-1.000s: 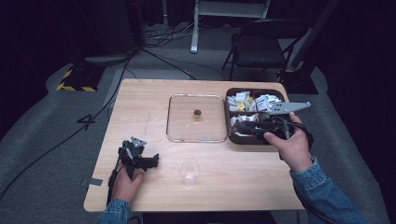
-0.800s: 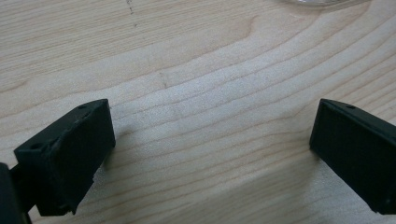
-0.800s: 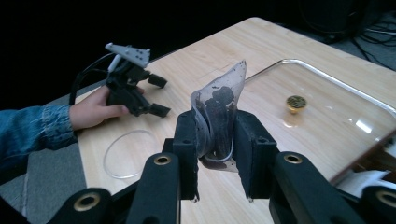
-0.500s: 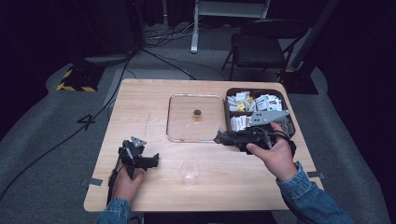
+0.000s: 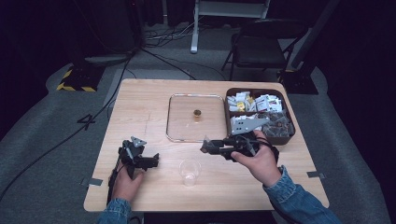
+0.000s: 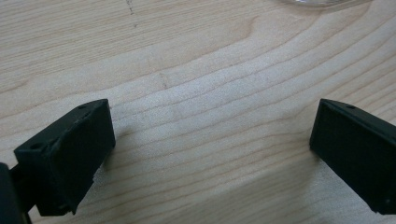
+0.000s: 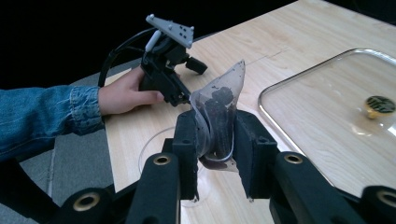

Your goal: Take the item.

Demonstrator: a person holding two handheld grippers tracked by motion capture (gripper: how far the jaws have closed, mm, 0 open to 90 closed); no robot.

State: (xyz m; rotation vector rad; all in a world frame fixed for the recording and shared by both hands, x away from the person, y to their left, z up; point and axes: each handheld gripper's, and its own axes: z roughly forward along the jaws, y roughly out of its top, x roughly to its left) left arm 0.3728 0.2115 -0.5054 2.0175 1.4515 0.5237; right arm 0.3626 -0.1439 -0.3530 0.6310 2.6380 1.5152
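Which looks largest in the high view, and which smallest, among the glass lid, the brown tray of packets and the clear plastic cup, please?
1. Glass lid and brown tray: about alike in footprint, too close to rank.
2. Clear plastic cup: plainly the smallest.

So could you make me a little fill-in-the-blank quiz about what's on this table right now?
1. The right gripper is shut on a clear ____ of dark contents.
2. The clear plastic cup stands ____ the two hands.
3. The glass lid has a ____ knob at its middle.
4. The left gripper has its jaws ____.

Missing words: packet; between; gold; open
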